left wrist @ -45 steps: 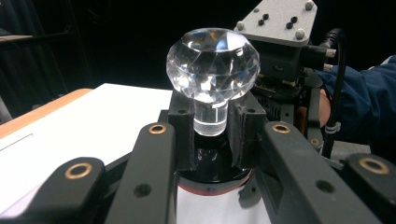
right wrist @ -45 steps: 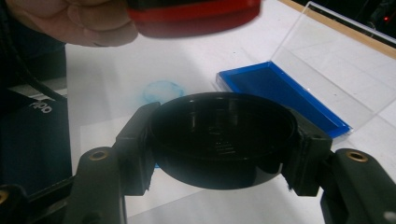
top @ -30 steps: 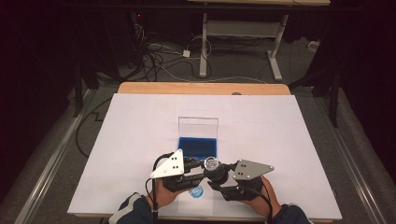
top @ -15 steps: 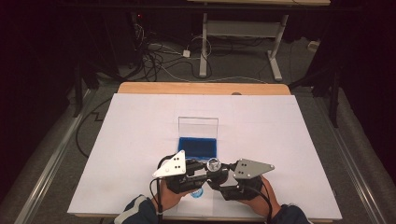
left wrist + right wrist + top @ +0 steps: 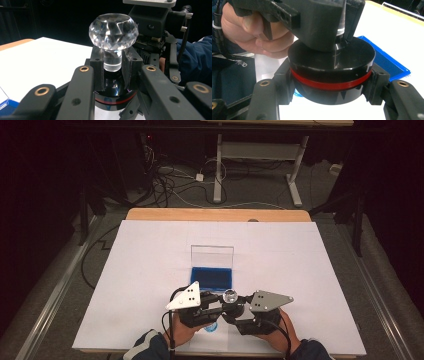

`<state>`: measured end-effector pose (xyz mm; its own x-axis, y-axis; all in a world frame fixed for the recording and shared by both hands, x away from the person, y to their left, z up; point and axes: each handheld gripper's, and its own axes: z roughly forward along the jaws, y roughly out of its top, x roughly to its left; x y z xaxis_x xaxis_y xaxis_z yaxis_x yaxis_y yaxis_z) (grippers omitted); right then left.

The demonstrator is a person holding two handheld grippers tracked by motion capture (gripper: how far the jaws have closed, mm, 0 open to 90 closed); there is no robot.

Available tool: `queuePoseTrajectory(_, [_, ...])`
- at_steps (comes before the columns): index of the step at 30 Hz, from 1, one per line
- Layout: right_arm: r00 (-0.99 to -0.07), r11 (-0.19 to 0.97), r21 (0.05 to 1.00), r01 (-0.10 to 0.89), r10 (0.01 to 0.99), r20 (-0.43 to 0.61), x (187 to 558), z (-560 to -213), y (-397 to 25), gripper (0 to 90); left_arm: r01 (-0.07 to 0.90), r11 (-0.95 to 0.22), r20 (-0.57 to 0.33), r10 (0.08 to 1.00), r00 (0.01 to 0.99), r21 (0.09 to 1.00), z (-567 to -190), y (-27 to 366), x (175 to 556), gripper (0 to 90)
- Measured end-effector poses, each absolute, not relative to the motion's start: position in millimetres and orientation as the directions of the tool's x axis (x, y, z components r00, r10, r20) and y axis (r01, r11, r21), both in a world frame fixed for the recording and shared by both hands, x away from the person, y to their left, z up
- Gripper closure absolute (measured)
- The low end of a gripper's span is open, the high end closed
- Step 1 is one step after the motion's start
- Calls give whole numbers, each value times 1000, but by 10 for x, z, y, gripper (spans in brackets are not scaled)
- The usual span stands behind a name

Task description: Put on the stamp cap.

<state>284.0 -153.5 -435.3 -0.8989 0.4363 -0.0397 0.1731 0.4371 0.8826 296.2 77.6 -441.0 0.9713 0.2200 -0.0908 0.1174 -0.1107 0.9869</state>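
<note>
A faceted clear crystal knob (image 5: pixel 113 31) tops a round black container with a red band (image 5: pixel 332 65). My left gripper (image 5: pixel 112 67) is shut on the knob's clear neck, its black pads (image 5: pixel 97 66) pressing each side. Around the container's black body, my right gripper (image 5: pixel 331 83) is shut from both sides. In the high view the two grippers meet near the table's front edge, with the crystal knob (image 5: pixel 230 295) between the left gripper (image 5: pixel 218 303) and the right gripper (image 5: pixel 236 314). The container (image 5: pixel 115 94) is held just above the white table.
An open case with a blue lining (image 5: pixel 212 277) and an upright clear lid (image 5: pixel 212 255) stands just beyond the grippers. A small blue object (image 5: pixel 211 328) lies on the white table (image 5: pixel 310 270) under the hands. Cables and desk legs (image 5: pixel 218 170) lie on the floor beyond.
Both grippers stay locked together on the knob and container. The left forearm and sleeve have shifted slightly to the right along the front edge.
</note>
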Motion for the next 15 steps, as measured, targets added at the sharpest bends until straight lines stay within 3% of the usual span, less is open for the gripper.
queuePoseTrajectory(15, [-905,440,879,183,425,-24,2836,-4345,-1536,385,94,-126,-66,212,975,988,-4406,774,2947,716])
